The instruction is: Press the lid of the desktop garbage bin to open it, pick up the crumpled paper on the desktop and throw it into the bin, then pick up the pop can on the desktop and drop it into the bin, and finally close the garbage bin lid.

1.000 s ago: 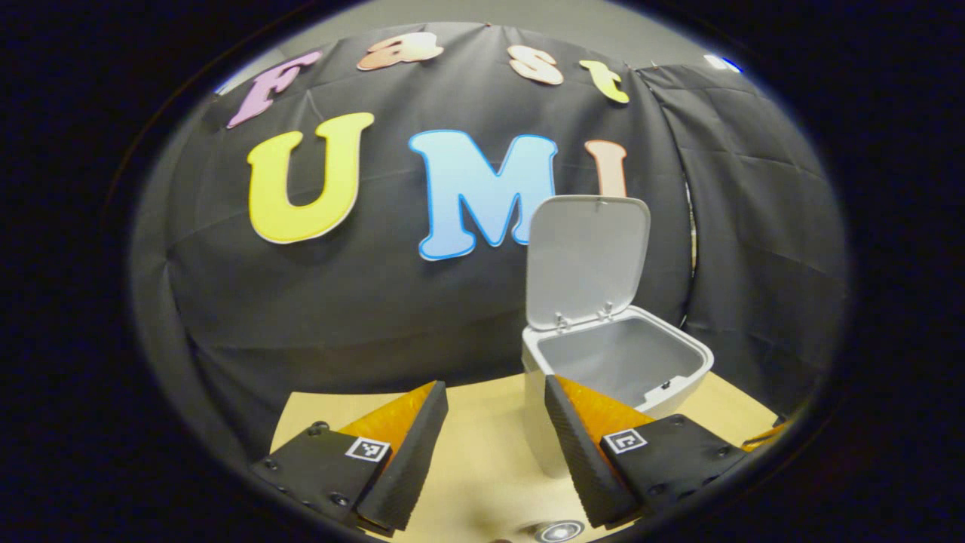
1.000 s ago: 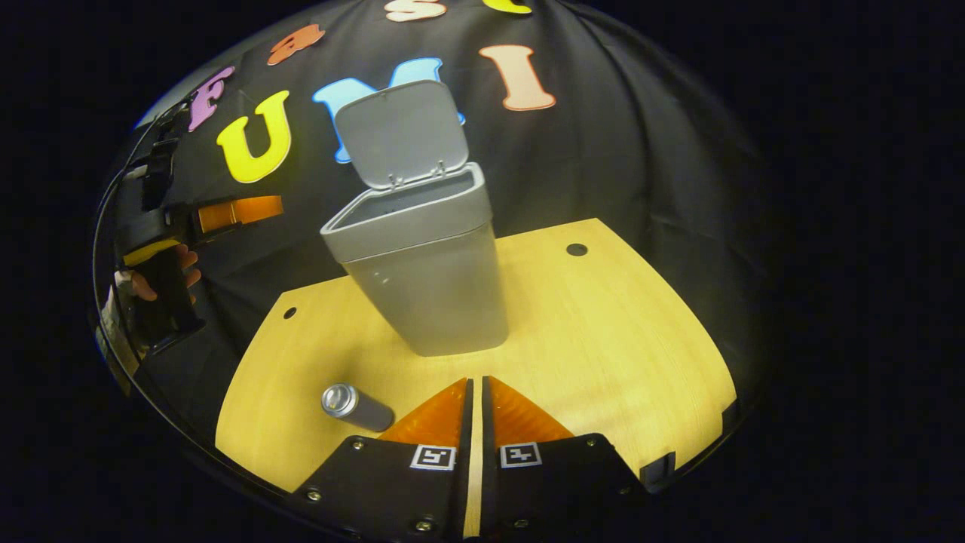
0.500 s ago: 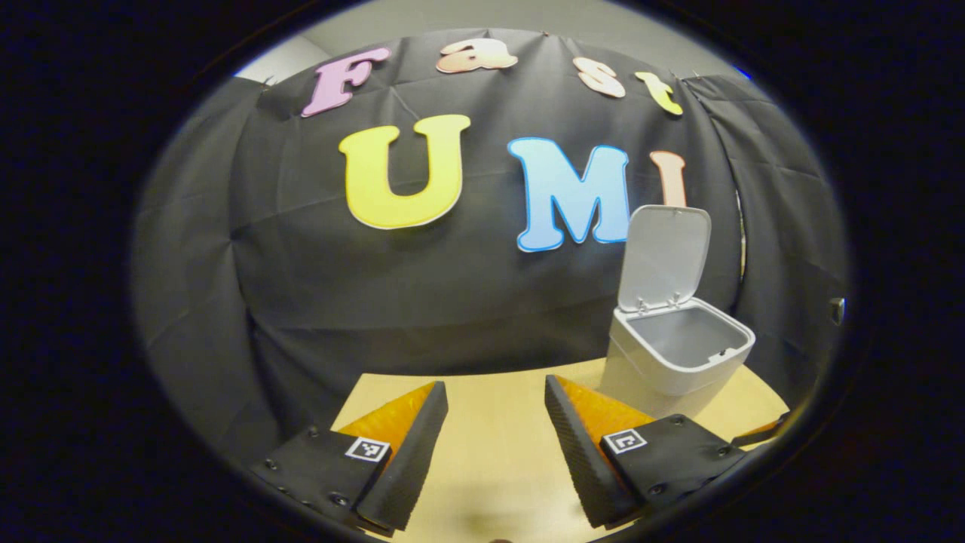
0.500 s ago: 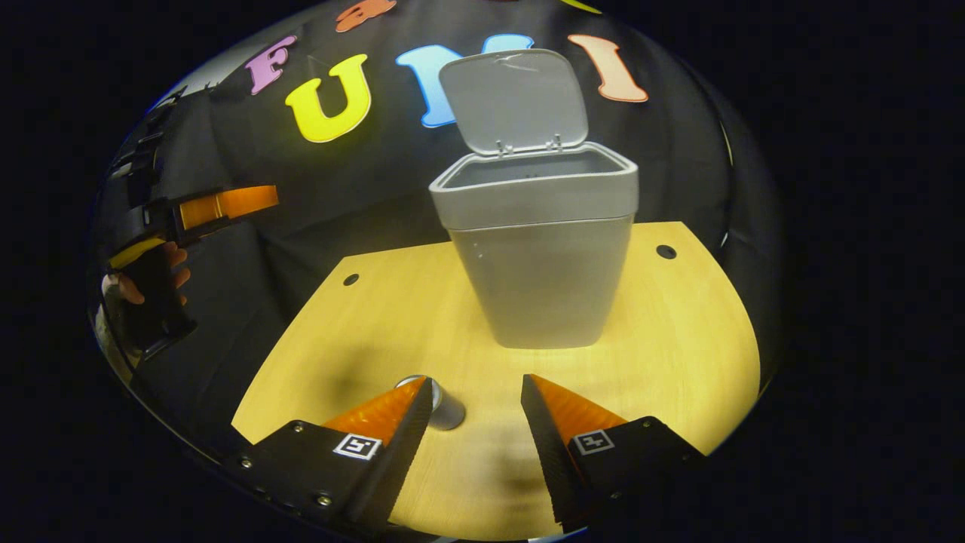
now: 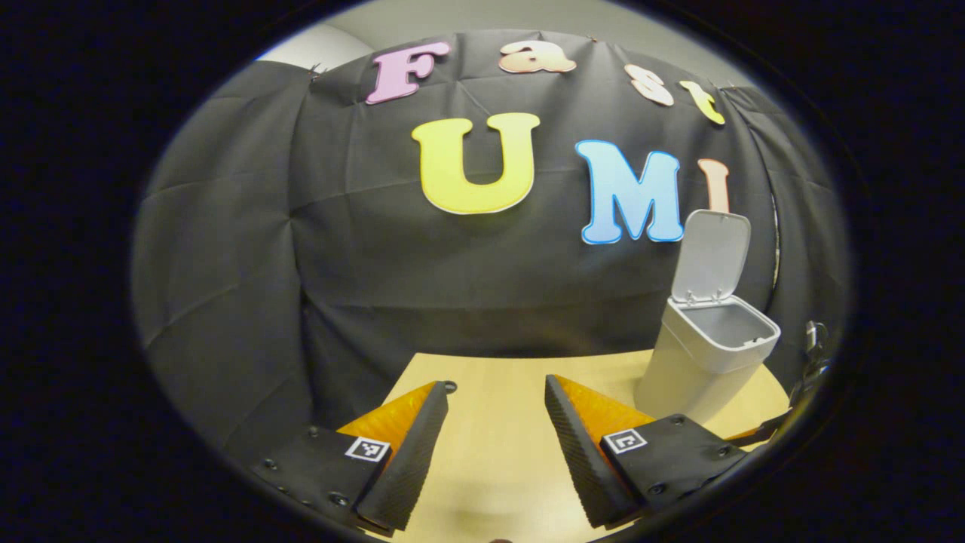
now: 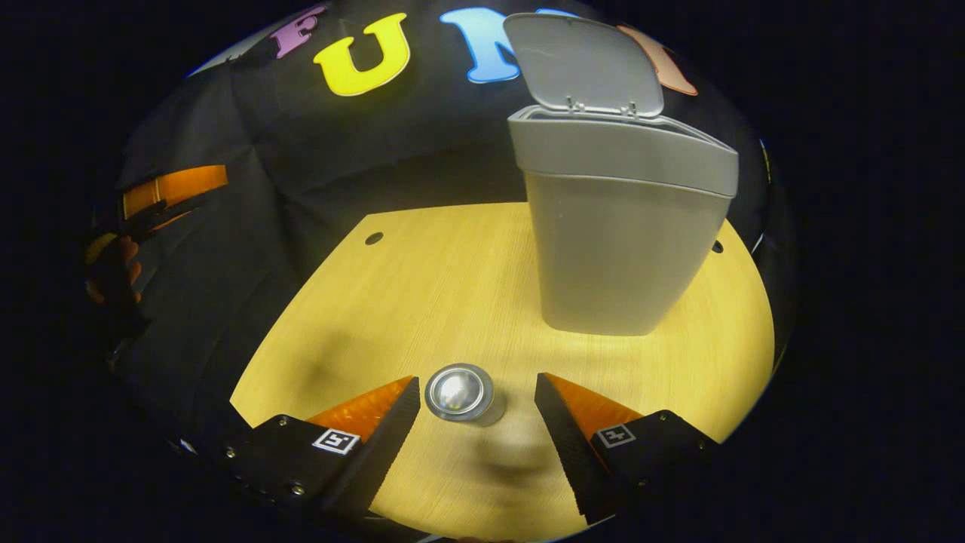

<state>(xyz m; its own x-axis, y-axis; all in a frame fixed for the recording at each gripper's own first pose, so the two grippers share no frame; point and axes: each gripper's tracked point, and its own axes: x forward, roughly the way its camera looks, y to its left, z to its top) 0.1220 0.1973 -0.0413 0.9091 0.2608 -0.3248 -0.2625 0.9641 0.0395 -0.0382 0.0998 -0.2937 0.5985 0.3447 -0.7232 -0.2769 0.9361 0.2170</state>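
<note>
The grey garbage bin (image 6: pixel 622 226) stands on the wooden desktop (image 6: pixel 422 286) with its lid (image 6: pixel 584 64) raised. In the left gripper view the same bin (image 5: pixel 709 362) is at the far right, lid (image 5: pixel 712 256) up. A silver pop can (image 6: pixel 460 394) stands upright, seen from above. My right gripper (image 6: pixel 476 392) is open, with the can between its fingers and a gap on each side. My left gripper (image 5: pixel 496 396) is open and holds nothing, off to the left of the bin. The left gripper (image 6: pixel 170 188) and the hand holding it also appear at the left of the right gripper view.
Small round holes (image 6: pixel 374 238) mark the desktop near its back corners. The black cloth wall (image 5: pixel 452 286) closes the booth right behind the desk. Bare wood lies between the can and the bin.
My right gripper opened and swung left until the can sits between its fingers. My left gripper drew away to the left, so the bin slid toward the right of its view.
</note>
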